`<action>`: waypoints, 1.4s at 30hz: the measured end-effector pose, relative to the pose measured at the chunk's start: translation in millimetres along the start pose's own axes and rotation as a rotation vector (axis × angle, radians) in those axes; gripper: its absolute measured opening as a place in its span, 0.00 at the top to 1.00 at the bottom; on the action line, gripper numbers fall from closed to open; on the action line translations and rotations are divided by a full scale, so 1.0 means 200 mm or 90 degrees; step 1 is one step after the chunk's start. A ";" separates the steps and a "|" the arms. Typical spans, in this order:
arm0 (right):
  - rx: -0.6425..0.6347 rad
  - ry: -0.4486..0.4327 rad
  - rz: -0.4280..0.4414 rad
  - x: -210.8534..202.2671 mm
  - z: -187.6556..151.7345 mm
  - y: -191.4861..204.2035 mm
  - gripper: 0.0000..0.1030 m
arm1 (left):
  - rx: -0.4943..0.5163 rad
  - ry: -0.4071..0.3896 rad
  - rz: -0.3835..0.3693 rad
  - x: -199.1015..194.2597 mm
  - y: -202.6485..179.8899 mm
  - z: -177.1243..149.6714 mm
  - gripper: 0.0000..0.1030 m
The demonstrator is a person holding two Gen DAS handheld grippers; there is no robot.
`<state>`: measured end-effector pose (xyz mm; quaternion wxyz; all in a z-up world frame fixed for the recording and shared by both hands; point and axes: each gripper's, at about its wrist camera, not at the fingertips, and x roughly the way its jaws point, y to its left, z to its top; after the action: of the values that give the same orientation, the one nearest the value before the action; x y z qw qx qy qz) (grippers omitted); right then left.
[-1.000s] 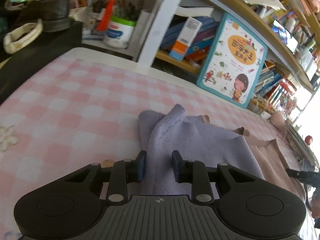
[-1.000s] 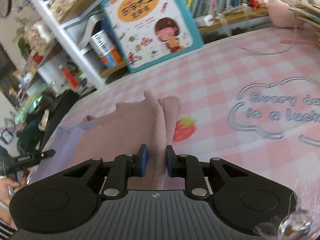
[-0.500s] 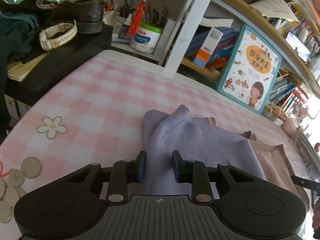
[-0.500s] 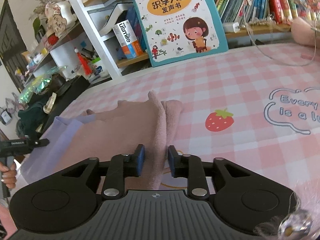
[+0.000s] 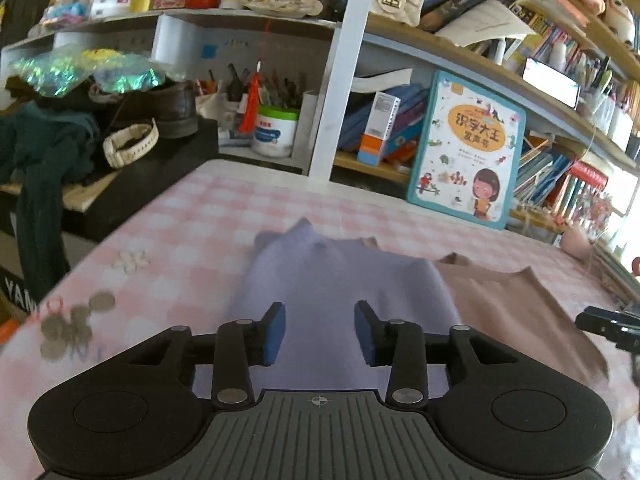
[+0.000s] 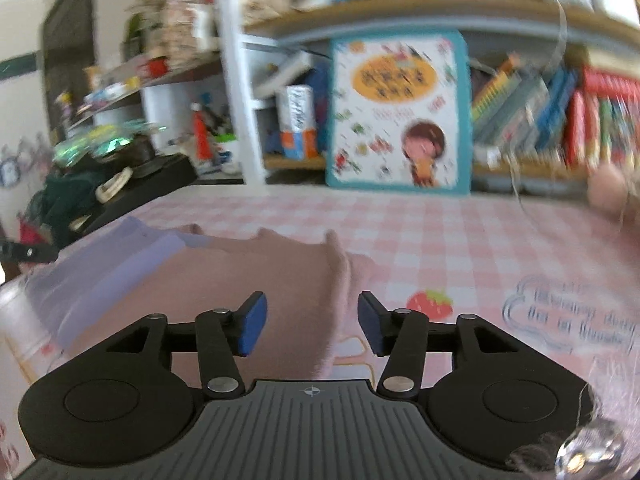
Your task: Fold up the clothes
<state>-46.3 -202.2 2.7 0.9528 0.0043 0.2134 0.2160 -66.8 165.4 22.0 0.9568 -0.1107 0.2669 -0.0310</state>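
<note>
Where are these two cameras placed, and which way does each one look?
Left wrist view: sits on the left gripper, looking forward along its open blue-padded fingers over the lilac knitted garment toward cluttered shelves; the other gripper's black tip shows at the right edge.
Right wrist view: sits on the right gripper, jaws open, looking over the dusty-pink knitted garment toward the bookshelf; the other gripper's tip shows far left.
Shared: both garments, the pink checked table cover and the teal-edged children's book.
</note>
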 end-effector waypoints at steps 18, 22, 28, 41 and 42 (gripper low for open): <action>-0.134 0.059 0.030 -0.02 -0.10 0.07 0.38 | -0.223 0.059 -0.003 -0.13 0.03 -0.17 0.43; -0.134 0.078 0.028 0.01 -0.10 0.07 0.36 | -0.280 0.066 -0.008 -0.12 0.08 -0.20 0.43; -0.134 0.112 0.034 0.05 -0.10 0.07 0.30 | -0.378 0.056 -0.018 -0.10 0.15 -0.23 0.45; -0.128 0.114 0.033 0.06 -0.10 0.05 0.27 | -0.510 0.005 -0.021 -0.04 0.23 -0.26 0.48; -0.128 0.114 0.033 0.06 -0.10 0.05 0.27 | -0.517 0.003 -0.020 -0.04 0.24 -0.26 0.49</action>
<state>-49.5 -189.6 -18.5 0.9196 -0.1048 0.2748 0.2604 -99.9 201.9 -28.2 0.8343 -0.4835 0.2576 0.0622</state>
